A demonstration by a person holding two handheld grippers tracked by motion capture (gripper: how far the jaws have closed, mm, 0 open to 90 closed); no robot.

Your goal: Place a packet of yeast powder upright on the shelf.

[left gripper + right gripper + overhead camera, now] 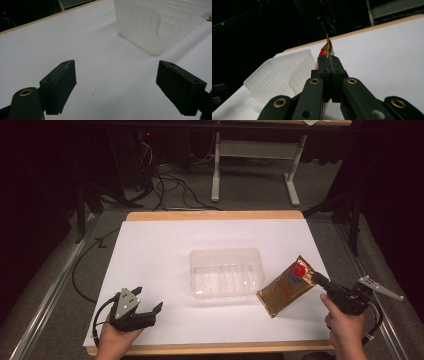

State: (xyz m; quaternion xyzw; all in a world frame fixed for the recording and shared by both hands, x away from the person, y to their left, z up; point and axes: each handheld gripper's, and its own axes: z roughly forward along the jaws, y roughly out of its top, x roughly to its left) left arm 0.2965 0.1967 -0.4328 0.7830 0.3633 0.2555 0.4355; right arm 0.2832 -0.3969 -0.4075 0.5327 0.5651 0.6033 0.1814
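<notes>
A gold foil packet (286, 288) with a red mark lies tilted on the white table (160, 250), just right of a clear plastic tray (226, 271). My right gripper (318, 279) is shut on the packet's right edge; in the right gripper view the foil (328, 47) sticks up edge-on from between the closed jaws, with the clear tray (279, 75) to the left. My left gripper (148, 301) rests open near the table's front left corner, nothing between its fingers (58, 86). Ahead of it stands the tray (155, 25).
The table's wooden far edge (215, 215) borders a dark floor with cables (170, 185) and a white table frame (252, 165). Metal rails (50, 290) run along both sides. Bare white surface lies left of the tray.
</notes>
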